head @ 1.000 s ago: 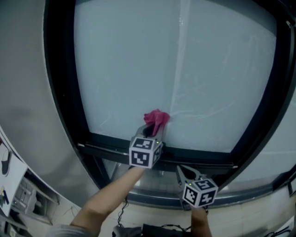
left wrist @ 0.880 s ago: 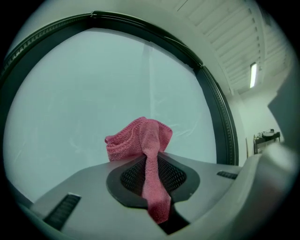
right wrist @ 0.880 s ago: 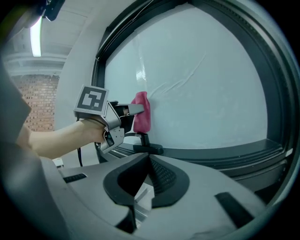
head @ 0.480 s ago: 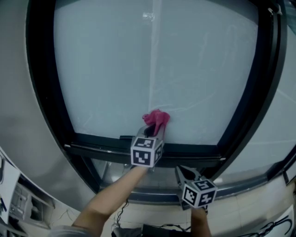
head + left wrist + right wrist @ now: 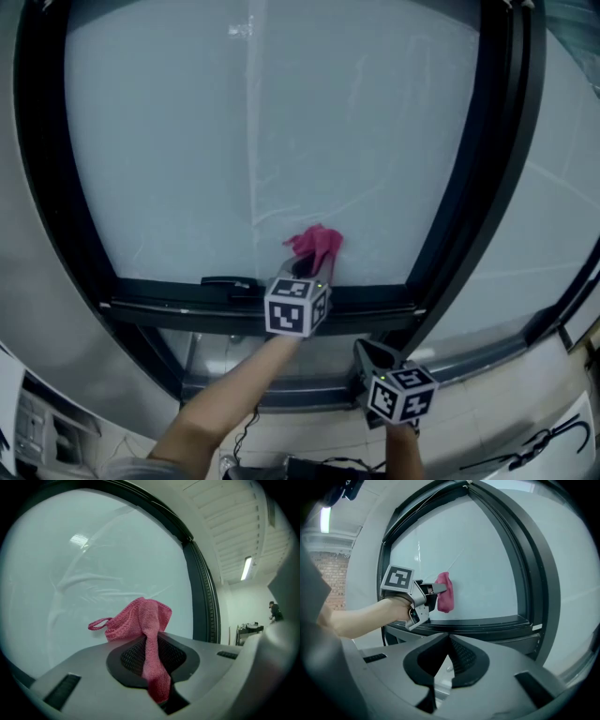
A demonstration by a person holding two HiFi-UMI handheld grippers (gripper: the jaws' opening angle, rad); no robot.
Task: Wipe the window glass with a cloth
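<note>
Nearest me, low and to the right: right tongs (image 5: 446, 641), jaws together and empty. They are held below the window's lower rail (image 5: 375, 302), apart from the pane.

Next out, 1 level higher: left tongs (image 5: 309, 269), my bare forearm (image 5: 225, 394) running up to them, marker cube (image 5: 297, 307) facing the head camera. Jaws are clamped on the pink cloth (image 5: 140, 618). 1 narrow tail of it runs down between the 2 pads, and the rest bunches above the tips, with a small loop hanging out to the left.

Cloth position: at the bottom of the window glass (image 5: 281, 141), just above the lower rail and a little right of the pane's middle. The right tongs view shows the bunch lying against the pane, as far as I can tell.

Glass: pale, frosted-looking, with 1 thin vertical streak (image 5: 251, 141) from top down to near the cloth, plus faint curved smears to the right of it.

Frame: black. A small dark handle (image 5: 230, 281) sits on the lower rail, left of the left tongs. The right upright (image 5: 469, 187) divides this pane from a second pale pane.

Farthest, left tongs view: ribbed ceiling with 1 lit ceiling lamp (image 5: 245, 568) past the frame's right edge.
</note>
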